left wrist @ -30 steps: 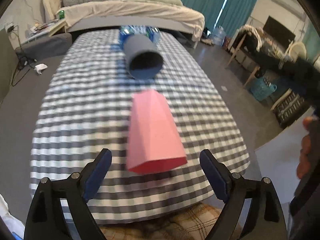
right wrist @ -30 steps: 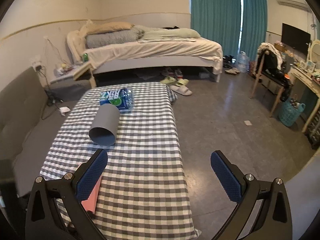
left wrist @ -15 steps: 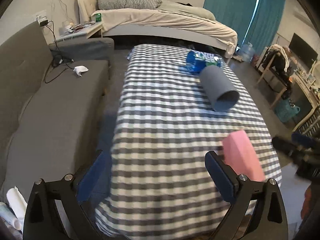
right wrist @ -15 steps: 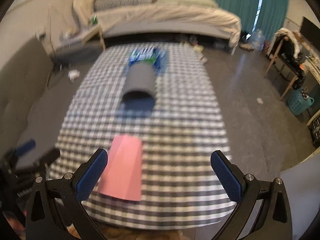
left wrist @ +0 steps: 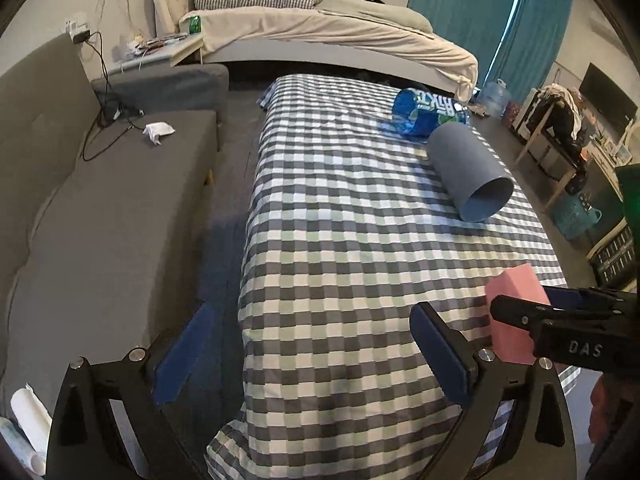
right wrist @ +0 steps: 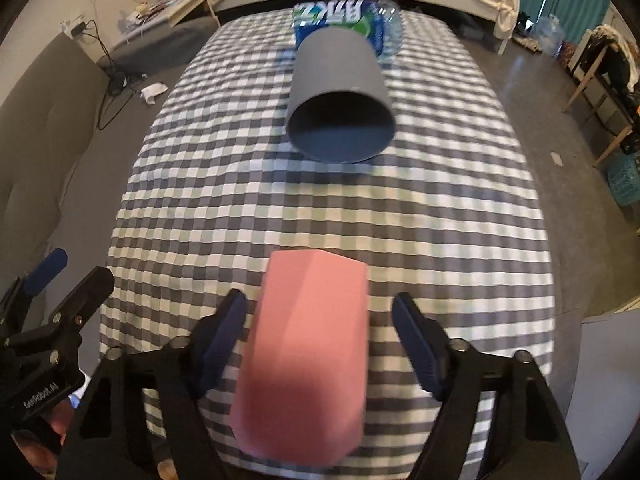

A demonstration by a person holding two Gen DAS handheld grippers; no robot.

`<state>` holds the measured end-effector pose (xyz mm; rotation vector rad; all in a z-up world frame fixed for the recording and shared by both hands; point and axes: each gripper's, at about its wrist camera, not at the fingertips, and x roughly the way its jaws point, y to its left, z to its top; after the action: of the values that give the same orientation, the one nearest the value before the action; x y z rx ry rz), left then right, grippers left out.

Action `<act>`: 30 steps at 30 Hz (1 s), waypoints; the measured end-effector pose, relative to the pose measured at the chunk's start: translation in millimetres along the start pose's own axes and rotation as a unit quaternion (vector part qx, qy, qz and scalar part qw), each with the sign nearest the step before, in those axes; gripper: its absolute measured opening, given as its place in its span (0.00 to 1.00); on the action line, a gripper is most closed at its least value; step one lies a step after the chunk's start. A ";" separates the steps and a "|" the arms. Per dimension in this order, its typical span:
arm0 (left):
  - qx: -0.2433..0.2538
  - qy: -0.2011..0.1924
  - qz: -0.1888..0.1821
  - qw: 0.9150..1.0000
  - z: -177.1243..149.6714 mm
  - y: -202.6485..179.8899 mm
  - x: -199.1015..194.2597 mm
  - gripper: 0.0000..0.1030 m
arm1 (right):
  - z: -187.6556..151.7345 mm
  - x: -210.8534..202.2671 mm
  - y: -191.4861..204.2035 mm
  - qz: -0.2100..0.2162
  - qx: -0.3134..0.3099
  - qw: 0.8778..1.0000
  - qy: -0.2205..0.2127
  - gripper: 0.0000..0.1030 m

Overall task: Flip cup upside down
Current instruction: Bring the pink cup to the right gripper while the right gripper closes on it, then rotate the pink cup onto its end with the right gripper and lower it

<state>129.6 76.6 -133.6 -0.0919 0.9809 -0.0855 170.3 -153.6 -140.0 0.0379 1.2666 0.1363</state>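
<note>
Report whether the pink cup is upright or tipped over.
Tipped over. The pink cup lies lengthwise on the checkered tablecloth, between the right gripper's open jaws.

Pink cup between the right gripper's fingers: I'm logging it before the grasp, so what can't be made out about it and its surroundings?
- Pink cup: its near end runs below the right gripper in the right wrist view; the left wrist view shows only one end, behind that gripper's black finger.
- Grey cup: its closed end shows in neither view.
- Water bottle: mostly hidden behind the grey cup and blurred in the right wrist view.
</note>
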 end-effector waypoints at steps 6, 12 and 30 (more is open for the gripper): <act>-0.021 0.010 -0.004 1.000 0.7 8.4 5.9 0.98 | 5.7 9.3 3.2 0.011 -0.004 1.000 0.005 0.54; -0.035 0.012 -0.009 0.999 2.3 7.3 5.2 0.98 | 7.6 -14.2 1.7 0.019 -0.014 0.999 -0.041 0.54; -0.032 -0.007 -0.010 0.999 -0.4 -11.1 -11.8 0.98 | -38.5 -61.3 4.3 0.014 -0.089 0.973 -0.211 0.53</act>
<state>122.4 66.9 -122.9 -0.1607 0.9693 -0.0712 115.3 -158.7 -92.9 -0.0685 0.8254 0.2519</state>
